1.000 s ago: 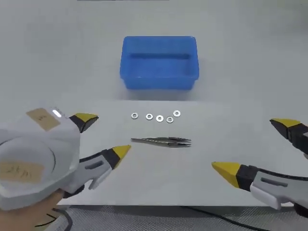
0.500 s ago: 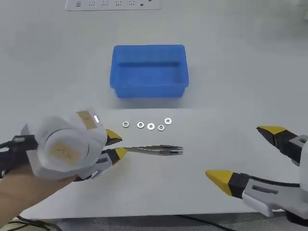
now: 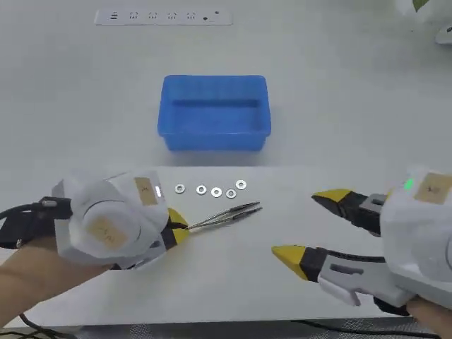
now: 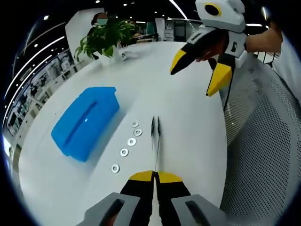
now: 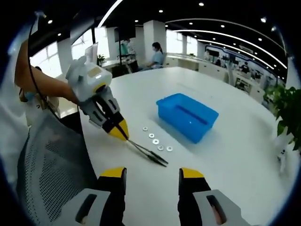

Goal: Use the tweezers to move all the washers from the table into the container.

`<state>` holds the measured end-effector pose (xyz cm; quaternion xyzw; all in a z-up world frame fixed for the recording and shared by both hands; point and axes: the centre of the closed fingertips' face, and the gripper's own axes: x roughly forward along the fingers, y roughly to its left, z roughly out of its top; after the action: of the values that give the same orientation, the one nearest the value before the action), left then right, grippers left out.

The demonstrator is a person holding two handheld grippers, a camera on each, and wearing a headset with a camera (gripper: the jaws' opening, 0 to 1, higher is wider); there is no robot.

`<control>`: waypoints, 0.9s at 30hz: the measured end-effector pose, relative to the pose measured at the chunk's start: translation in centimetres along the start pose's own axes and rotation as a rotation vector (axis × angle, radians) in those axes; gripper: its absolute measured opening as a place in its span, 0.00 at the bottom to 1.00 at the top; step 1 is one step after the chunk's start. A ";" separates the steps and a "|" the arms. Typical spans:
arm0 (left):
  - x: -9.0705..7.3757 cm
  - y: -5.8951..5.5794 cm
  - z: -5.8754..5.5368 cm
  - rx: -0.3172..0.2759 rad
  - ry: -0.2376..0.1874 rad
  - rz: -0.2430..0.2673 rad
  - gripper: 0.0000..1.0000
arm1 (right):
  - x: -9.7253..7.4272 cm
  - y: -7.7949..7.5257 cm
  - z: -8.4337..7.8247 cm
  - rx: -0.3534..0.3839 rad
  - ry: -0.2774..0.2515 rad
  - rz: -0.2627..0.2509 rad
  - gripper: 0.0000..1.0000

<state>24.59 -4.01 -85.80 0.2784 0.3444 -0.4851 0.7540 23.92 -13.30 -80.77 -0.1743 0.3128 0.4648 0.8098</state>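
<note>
Since half a second ago the tweezers (image 3: 224, 215) have swung from level to a slant, their tips now toward two o'clock, and the right gripper (image 3: 307, 224) has come nearer to them. The left gripper (image 3: 176, 233) has its jaws pressed together on the tweezers' rear end, at eight o'clock of the tips. The right gripper sits at four o'clock of those tips, apart from them, jaws spread wide and holding nothing. Five washers (image 3: 210, 189) lie in a row on the white table (image 3: 339, 106), just at twelve o'clock of the tweezers. The blue container (image 3: 214, 113) stands beyond them, at twelve o'clock again
</note>
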 end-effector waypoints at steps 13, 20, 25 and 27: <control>-5.6 -1.6 7.2 0.099 -0.153 0.056 0.00 | 5.3 3.3 2.9 -0.235 0.005 0.159 0.26; -6.3 -2.4 7.9 0.170 -0.170 0.031 0.00 | 6.6 4.6 3.9 -0.292 -0.028 0.220 0.14; -6.8 -1.9 7.9 0.181 -0.183 0.018 0.00 | 6.6 5.1 5.3 -0.368 -0.070 0.241 0.05; -7.0 -1.5 8.0 0.173 -0.189 0.021 0.00 | 6.7 5.0 5.5 -0.378 -0.074 0.237 0.04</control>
<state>23.16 -6.87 -75.54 0.2991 0.2259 -0.5291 0.7613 24.02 -3.25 -81.11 -0.2677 0.2085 0.6132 0.7134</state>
